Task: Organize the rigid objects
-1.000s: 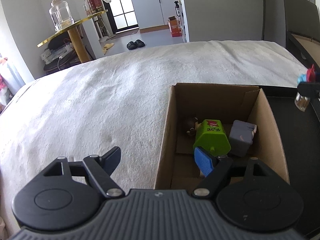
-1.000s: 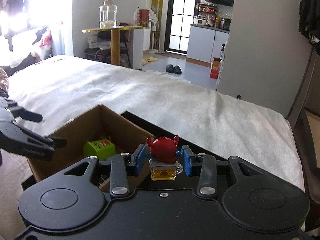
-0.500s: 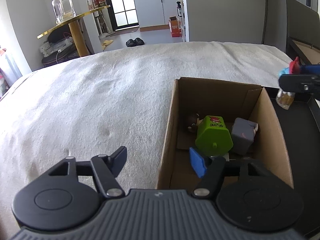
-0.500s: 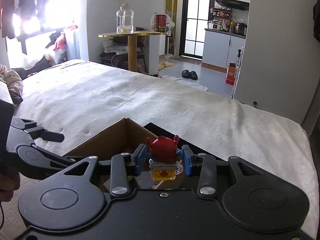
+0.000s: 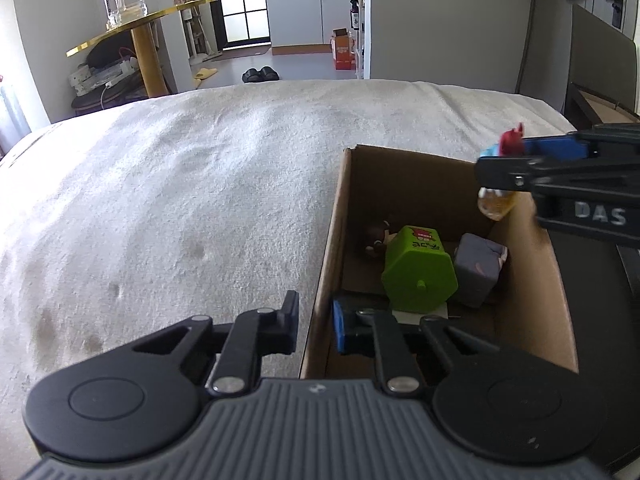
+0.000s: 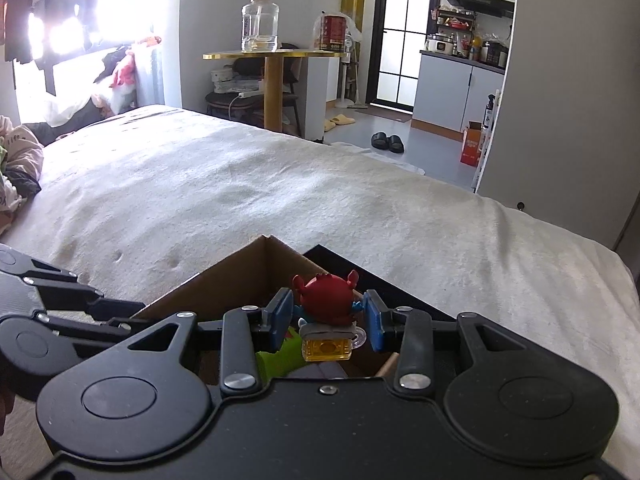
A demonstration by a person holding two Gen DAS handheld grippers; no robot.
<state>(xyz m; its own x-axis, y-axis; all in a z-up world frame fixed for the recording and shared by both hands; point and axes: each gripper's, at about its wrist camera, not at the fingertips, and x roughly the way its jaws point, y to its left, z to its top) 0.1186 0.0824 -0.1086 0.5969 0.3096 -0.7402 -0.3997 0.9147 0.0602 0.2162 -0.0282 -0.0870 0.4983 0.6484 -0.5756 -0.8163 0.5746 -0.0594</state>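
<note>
From the left wrist, the left gripper (image 5: 316, 322) has just closed its fingers on the near-left wall of the cardboard box (image 5: 326, 264) on the bed (image 5: 200, 184); a green toy (image 5: 418, 270) lies at four o'clock.

From the right wrist, the right gripper (image 6: 327, 322) clamps a red crab figurine (image 6: 326, 300) over the box's far corner at six o'clock.

The left gripper (image 5: 316, 326) has just been closing — its jaws, wide a second ago, now straddle the near left wall of the cardboard box (image 5: 326, 264). The right gripper (image 6: 327, 320), clamping the red crab figure (image 6: 326, 300), has come in over the box — earlier it was off to the right.
</note>
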